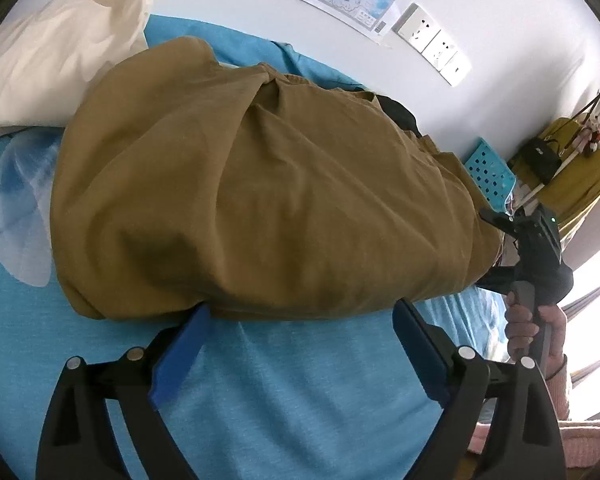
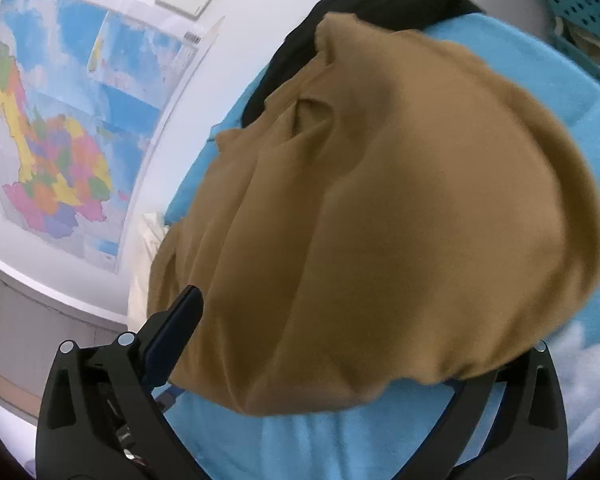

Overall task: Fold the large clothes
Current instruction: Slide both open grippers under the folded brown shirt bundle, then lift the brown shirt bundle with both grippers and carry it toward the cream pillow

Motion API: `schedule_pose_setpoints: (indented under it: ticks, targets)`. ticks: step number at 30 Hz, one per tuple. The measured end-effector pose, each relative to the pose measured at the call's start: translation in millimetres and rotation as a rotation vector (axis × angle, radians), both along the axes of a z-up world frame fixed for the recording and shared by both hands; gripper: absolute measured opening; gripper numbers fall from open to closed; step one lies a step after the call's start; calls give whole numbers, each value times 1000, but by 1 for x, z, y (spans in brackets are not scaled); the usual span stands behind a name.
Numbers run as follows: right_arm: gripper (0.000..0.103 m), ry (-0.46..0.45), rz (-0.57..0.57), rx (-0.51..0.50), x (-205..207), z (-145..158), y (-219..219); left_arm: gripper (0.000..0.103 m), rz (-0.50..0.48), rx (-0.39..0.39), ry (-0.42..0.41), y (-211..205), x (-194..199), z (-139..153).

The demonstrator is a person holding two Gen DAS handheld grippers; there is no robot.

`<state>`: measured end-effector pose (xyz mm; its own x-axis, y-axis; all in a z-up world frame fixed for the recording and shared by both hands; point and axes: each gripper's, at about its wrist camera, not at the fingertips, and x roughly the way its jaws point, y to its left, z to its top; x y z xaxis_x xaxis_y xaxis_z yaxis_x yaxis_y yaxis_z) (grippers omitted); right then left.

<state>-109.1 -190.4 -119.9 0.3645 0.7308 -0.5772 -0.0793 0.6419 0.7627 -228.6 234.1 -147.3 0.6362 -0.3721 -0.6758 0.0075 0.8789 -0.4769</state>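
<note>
A large mustard-brown garment [image 1: 259, 184] lies bunched on a blue bed sheet [image 1: 291, 392]. My left gripper [image 1: 300, 312] is open, its blue-padded fingers [image 1: 179, 356] spread at the garment's near edge, with no cloth between them. My right gripper shows in the left wrist view [image 1: 512, 220] at the garment's right end, held by a hand. In the right wrist view the garment [image 2: 400, 220] drapes over my right gripper [image 2: 340, 320]. Its left finger [image 2: 175, 332] pokes out beside the cloth. The right finger is hidden under the fabric.
A white pillow [image 1: 59, 52] lies at the far left. A black garment [image 2: 380, 0] lies behind the brown one by the wall. A teal perforated basket [image 1: 492, 176] stands at the right. Maps [image 2: 59, 140] and wall sockets [image 1: 432, 42] are on the white wall.
</note>
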Motion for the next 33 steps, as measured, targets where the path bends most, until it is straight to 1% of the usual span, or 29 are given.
schedule_pose_setpoints:
  ticks: [1, 2, 3, 4, 5, 7, 9, 10, 12, 14, 18, 20, 22, 23, 24, 25, 26, 28, 29, 30, 31, 32, 33]
  targets:
    - [61, 4, 1, 31, 3, 3, -1, 89, -2, -9, 2, 1, 0, 0]
    - [49, 14, 0, 95, 7, 5, -5, 89, -10, -27, 3, 1, -1, 0]
    - [35, 30, 4, 186, 12, 8, -10, 89, -32, -64, 5, 1, -1, 0]
    - [33, 36, 2, 235, 14, 10, -12, 89, -73, -132, 8, 2, -2, -1]
    - [32, 35, 3, 269, 16, 14, -13, 89, -102, -173, 9, 1, -3, -2]
    - [31, 24, 14, 304, 19, 22, -12, 89, -166, -266, 4, 0, -2, -4]
    - [31, 15, 26, 343, 22, 28, -10, 89, -189, -339, 18, 0, 4, -9]
    - [30, 13, 27, 356, 23, 29, -10, 89, -184, -376, 32, 0, 10, -13]
    - [30, 1, 39, 376, 25, 33, -8, 89, -163, -397, 17, 2, 15, -12]
    - [30, -5, 47, 382, 25, 34, -10, 89, -135, -457, 4, 9, 23, -14]
    - [30, -16, 60, 389, 27, 32, -13, 88, -32, -594, 5, 26, 32, -21]
    - [30, -23, 62, 375, 26, 29, -12, 85, 74, -645, 26, 35, 33, -24]
    - [31, -23, 59, 359, 26, 23, -13, 84, 181, -695, 50, 38, 34, -26]
    - [33, -19, 51, 341, 26, 17, -15, 84, 202, -689, 64, 37, 36, -25]
    - [34, -7, 41, 319, 25, 10, -18, 84, 217, -660, 75, 34, 39, -23]
    - [40, 1, 37, 283, 23, 3, -20, 84, 228, -618, 79, 29, 42, -21]
    - [49, 7, 40, 257, 22, -2, -20, 84, 233, -591, 79, 28, 43, -20]
    - [58, 39, 56, 227, 20, -17, -16, 83, 241, -530, 57, 23, 46, -15]
    - [59, 38, 67, 210, 20, -20, -12, 81, 245, -510, 53, 21, 47, -14]
    - [62, 22, 68, 175, 20, -22, -8, 68, 256, -484, 57, 21, 49, -14]
    - [69, 14, 67, 168, 21, -22, -5, 61, 266, -468, 73, 24, 52, -17]
    - [72, 11, 71, 170, 22, -22, -2, 54, 276, -471, 82, 27, 53, -21]
    - [73, 3, 74, 161, 24, -22, 3, 53, 282, -485, 79, 30, 52, -22]
